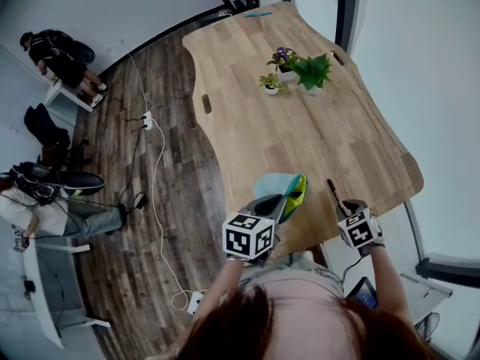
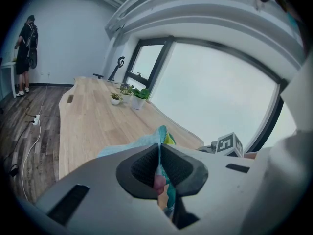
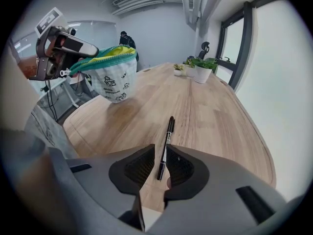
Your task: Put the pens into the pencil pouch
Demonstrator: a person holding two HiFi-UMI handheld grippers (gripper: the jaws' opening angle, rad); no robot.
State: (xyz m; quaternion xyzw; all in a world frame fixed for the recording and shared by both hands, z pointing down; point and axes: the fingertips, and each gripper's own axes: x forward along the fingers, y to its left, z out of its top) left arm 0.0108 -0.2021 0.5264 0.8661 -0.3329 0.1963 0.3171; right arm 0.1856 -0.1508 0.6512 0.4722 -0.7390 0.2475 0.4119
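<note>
A light-blue pencil pouch with a teal zip and yellow-green lining hangs over the near part of the wooden table. My left gripper is shut on its rim. In the left gripper view the pouch fabric is pinched between the pads of that gripper. A black pen lies flat on the table to the right of the pouch. My right gripper points steeply down over the pen's near end. In the right gripper view the pen runs away from between the open jaws of the gripper, and the pouch hangs at upper left.
Three small potted plants stand at the middle of the table. A blue pen-like thing lies at the far end. The table's near edge is just under both grippers. On the floor to the left are a white cable, chairs and people.
</note>
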